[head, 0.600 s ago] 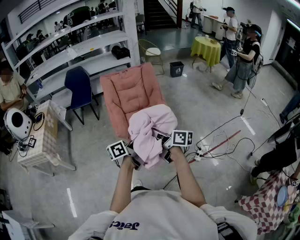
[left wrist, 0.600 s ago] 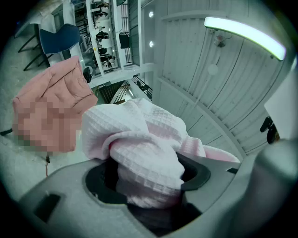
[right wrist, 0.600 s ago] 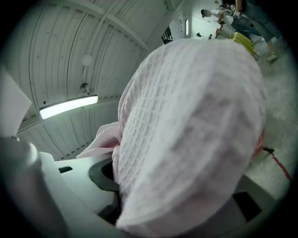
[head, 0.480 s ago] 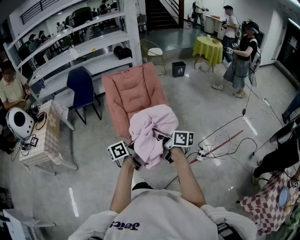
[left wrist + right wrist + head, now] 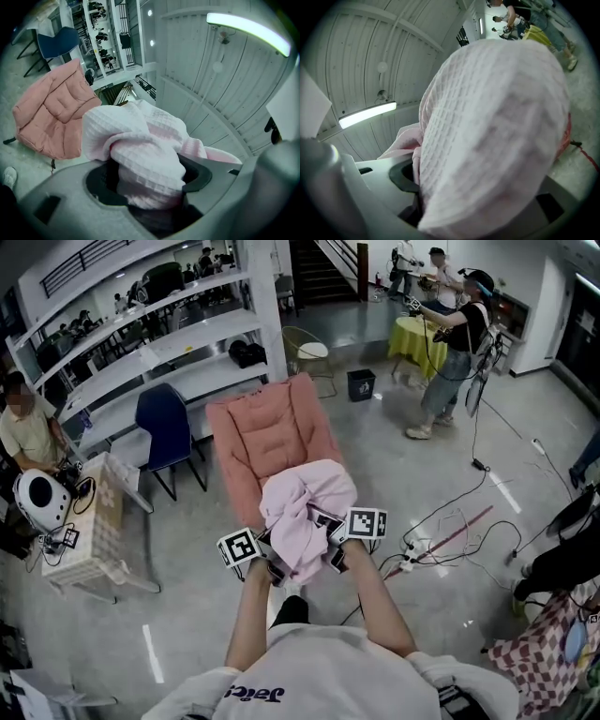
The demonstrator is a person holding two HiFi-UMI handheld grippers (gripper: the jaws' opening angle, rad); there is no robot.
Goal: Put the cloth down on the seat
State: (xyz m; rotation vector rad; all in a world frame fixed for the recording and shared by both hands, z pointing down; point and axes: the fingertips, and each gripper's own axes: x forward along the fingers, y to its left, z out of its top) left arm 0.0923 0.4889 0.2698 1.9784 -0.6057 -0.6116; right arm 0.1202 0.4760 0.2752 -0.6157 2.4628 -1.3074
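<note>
A pale pink waffle-weave cloth (image 5: 305, 510) is bunched up between my two grippers, raised in front of me. Beyond it stands the seat (image 5: 267, 432), a salmon-pink padded chair whose cushion shows nothing on it. My left gripper (image 5: 273, 564) is shut on the cloth's left side; a thick fold (image 5: 145, 159) fills its jaws, and the seat (image 5: 51, 117) lies to the left in that view. My right gripper (image 5: 330, 555) is shut on the other side, where the cloth (image 5: 492, 131) covers most of the right gripper view.
A blue chair (image 5: 164, 418) and long white shelves (image 5: 159, 343) stand left of the seat. A small checked table (image 5: 89, 521) is at the left, and cables (image 5: 441, 531) trail over the floor at right. A person (image 5: 450, 343) stands by a yellow table (image 5: 412, 329) behind.
The cloth and both grippers have drifted a little lower in the head view, the grip unchanged. The person at the back right has stepped leftward.
</note>
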